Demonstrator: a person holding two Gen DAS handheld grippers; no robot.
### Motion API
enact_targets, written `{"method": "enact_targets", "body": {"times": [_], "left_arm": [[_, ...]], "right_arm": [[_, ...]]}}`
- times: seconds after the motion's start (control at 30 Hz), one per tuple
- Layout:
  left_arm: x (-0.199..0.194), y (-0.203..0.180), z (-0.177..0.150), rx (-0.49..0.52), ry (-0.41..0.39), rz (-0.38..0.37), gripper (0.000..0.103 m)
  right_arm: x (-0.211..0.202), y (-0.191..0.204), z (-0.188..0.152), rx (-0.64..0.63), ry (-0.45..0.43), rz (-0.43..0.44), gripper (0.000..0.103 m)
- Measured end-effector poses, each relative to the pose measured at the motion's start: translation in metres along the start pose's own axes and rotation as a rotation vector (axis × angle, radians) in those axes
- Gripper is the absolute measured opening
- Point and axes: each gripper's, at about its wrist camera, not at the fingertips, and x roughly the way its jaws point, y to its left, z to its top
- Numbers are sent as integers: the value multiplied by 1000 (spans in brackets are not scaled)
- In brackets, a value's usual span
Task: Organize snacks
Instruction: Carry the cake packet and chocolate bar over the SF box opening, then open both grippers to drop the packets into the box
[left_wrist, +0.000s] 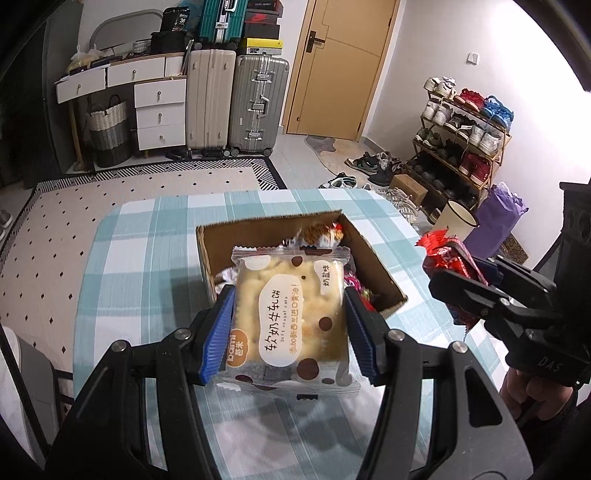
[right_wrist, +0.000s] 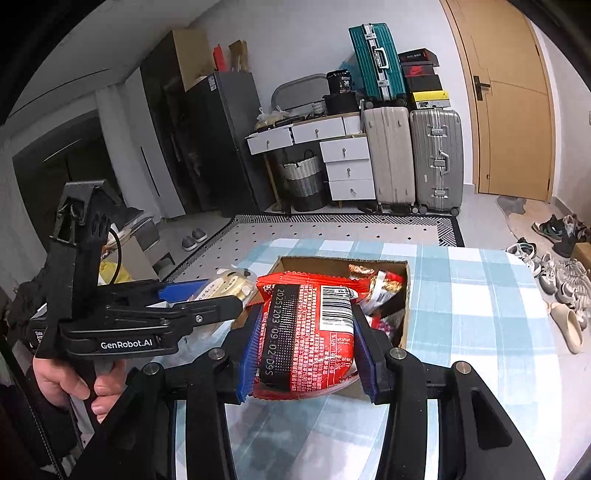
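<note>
Nearest in the left wrist view, the left claw (left_wrist: 290, 328) is closed on a nougat cake packet (left_wrist: 290, 325), its blue pads (left_wrist: 218, 336) pressing the two long sides of the wrapper. The packet looks light and soft: a crumbly cake in a slick film, so it would likely crush under a hard squeeze and slide under a loose one. Holding it across the cake body rather than the crimped ends seems the safer grip.

In the right wrist view, the right claw (right_wrist: 308, 345) clamps a red snack packet (right_wrist: 308, 332) in the same way, sides pinched, barcode face up. Its foil looks crinkly and slippery, the contents probably light.

Both packets hang above the checked surface (left_wrist: 147, 258), just short of the cardboard box (left_wrist: 373, 258), which sits on it a little farther out and already holds several wrapped snacks (left_wrist: 317, 232).

What those snacks are is hard to make out; the held packets cover much of the box's inside, and its floor is hidden. The near edge of the surface is cut off by the claws.
</note>
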Motion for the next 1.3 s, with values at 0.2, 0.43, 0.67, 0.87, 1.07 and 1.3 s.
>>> {"method": "enact_targets", "body": {"times": [0.2,0.43,0.67,0.87,1.07,1.3], "left_arm": [[15,1,19,12,9,10,55],[30,-1,36,28,14,15,55],[49,0,45,40,25,29,55],[73,4,48,37,44,21,55],[91,4,50,50,66,2,55],[95,6,49,61,54,-7,61]], "right_arm": [[17,-11,18,1,17,-9,45],[36,-27,33,19,33,-22,45],[57,-36,41,22,56,-38,45],[74,-43,45,22,66,-33,45],[96,-52,41,24,88,-29,45],[110,-61,33,20,106,-47,53]]}}
